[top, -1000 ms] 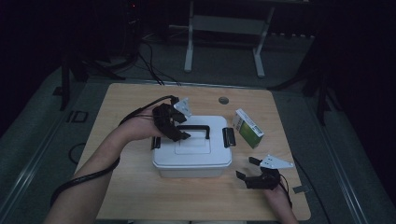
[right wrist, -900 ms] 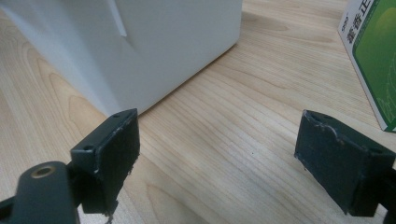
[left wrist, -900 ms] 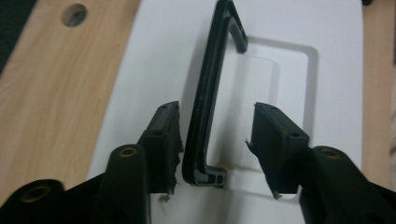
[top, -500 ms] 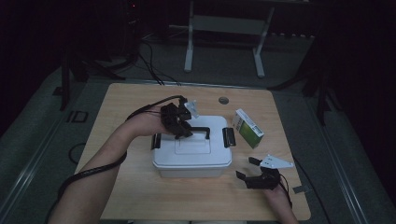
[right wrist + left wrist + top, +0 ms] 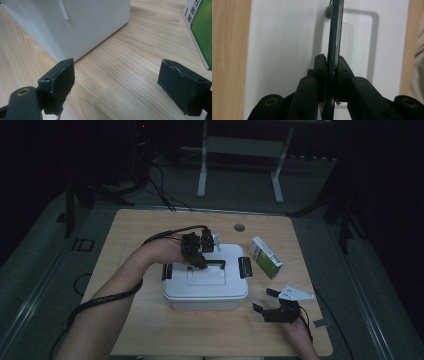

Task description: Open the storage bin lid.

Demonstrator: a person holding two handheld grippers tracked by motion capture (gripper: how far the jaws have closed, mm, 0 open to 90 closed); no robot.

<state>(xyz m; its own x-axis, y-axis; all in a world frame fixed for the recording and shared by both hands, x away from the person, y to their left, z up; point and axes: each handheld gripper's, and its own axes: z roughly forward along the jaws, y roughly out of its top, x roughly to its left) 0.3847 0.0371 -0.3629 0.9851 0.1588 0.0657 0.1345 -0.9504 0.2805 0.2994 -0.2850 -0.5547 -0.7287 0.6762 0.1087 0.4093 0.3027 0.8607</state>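
Not much readable text here: the green and white carton (image 5: 266,257) near the counter's right edge has Chinese characters on its white side in the right gripper view, but we can't make them out properly. It lies flat, just beside the right latch (image 5: 245,267) of the white storage box (image 5: 206,290), which sits mid-counter with black latches on both ends. There's a round grommet hole (image 5: 239,227) near the counter's (image 5: 150,335) far edge, and black cables run along the left forearm.

Our left hand-held gripper (image 5: 331,68) is over the lid, jaws squeezed tight on the box's thin black carry handle (image 5: 335,32), which stands up out of its recess. Our right hand-held gripper (image 5: 117,82) rests near the front right corner, jaws spread wide with nothing but bare wood between them, the box's corner just ahead.
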